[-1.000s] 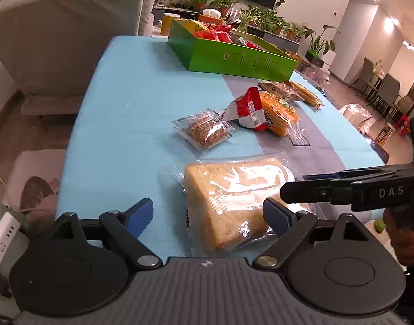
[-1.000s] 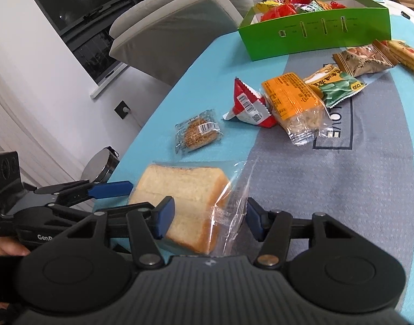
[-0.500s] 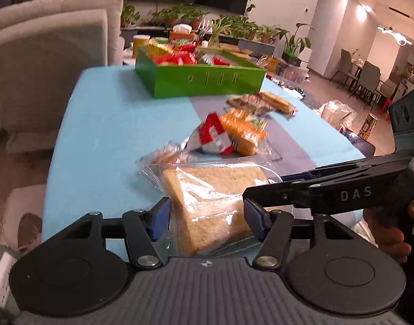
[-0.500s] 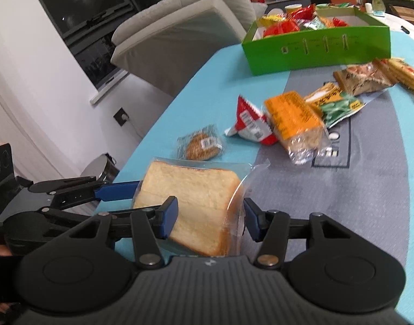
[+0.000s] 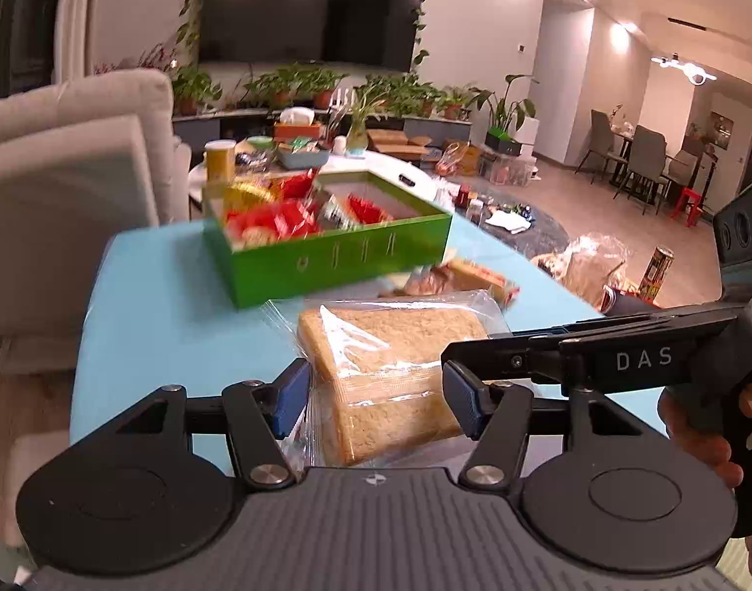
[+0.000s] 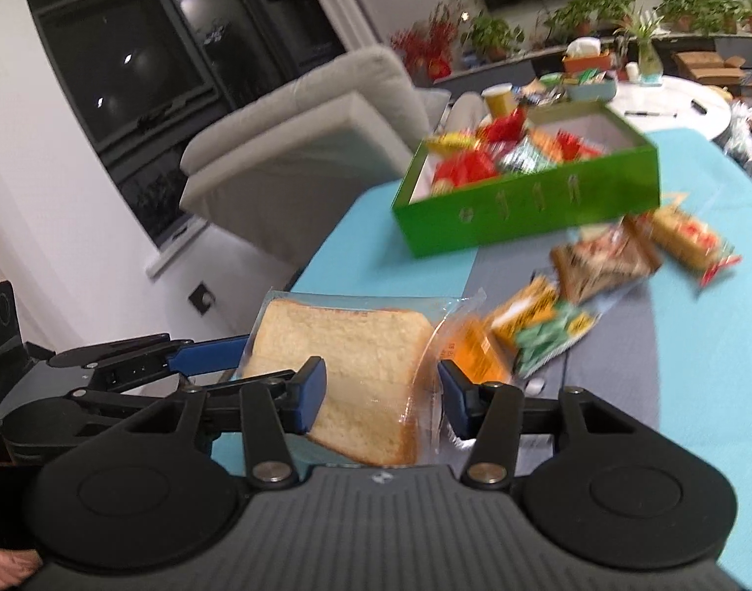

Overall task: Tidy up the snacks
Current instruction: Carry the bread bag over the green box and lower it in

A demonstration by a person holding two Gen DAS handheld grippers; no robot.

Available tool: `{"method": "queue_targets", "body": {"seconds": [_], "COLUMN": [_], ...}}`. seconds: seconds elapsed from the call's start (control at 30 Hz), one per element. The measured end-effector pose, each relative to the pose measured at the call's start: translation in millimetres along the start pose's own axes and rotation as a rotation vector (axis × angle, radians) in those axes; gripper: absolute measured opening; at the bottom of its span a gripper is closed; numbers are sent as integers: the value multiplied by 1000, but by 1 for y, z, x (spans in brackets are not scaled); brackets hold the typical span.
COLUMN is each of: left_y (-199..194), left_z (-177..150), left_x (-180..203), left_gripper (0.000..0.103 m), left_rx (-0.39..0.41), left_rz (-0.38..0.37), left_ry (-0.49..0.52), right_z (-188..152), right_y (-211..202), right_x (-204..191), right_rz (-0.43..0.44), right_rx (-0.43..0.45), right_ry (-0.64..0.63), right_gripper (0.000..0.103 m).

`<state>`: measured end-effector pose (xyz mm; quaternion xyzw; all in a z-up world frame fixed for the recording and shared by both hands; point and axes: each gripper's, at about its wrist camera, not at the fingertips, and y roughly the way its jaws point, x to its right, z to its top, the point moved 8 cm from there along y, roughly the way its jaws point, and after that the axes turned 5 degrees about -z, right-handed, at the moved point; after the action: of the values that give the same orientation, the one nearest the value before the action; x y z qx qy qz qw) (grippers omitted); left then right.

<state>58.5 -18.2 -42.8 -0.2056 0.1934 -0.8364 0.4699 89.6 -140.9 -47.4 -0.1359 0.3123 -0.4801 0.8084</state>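
Note:
A slice of bread in a clear bag [image 5: 390,359] hangs above the blue tablecloth [image 5: 169,295], gripped from two sides. My left gripper [image 5: 376,399] is shut on its near edge, blue pads pressing the bag. My right gripper [image 6: 383,396] also holds the bread bag [image 6: 346,349], its jaws still closing the last bit on it. The right gripper's fingers [image 5: 523,344] come in from the right in the left wrist view. In the right wrist view the left gripper's fingers [image 6: 208,347] come in from the left. The green box [image 5: 326,258] with red and yellow packets stands beyond.
Loose snacks lie on the table's grey strip: an orange pack [image 6: 479,349], a green pack [image 6: 553,335], a brown pack [image 6: 602,261] and a yellow-red pack [image 6: 691,236]. A pale sofa [image 6: 297,147] stands left of the table. A hand [image 5: 701,423] holds the right gripper.
Both grippers closed on the bread bag and lifted it off the tablecloth. Both views have risen and swung toward the green box.

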Motion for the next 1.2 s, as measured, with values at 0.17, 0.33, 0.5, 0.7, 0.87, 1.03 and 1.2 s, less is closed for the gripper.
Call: {"method": "queue_targets", "body": {"seconds": [0.17, 0.33, 0.5, 0.7, 0.87, 1.03, 1.2], "left_y": [20, 47, 84, 132, 174, 216, 251], "left_z": [25, 53, 81, 118, 146, 165, 170], "left_x": [6, 10, 9, -2, -12, -26, -44], "left_gripper": [56, 56, 58, 58, 58, 58, 58], "left_rx": [14, 18, 14, -1, 7, -8, -44], "left_rz": [-8, -22, 12, 26, 55, 66, 84], "left_ry": [25, 28, 62, 63, 77, 81, 68], "right_z": [25, 51, 84, 120, 151, 177, 189], "right_y": [1, 5, 11, 38, 64, 89, 120], "right_x": [20, 42, 63, 91, 114, 138, 159], "right_rz": [-9, -24, -23, -44, -61, -77, -94], "right_rx": [41, 80, 128, 143, 165, 191, 160], "right_ry": [21, 42, 51, 64, 78, 95, 115], "right_gripper": [52, 52, 52, 52, 52, 52, 52]}}
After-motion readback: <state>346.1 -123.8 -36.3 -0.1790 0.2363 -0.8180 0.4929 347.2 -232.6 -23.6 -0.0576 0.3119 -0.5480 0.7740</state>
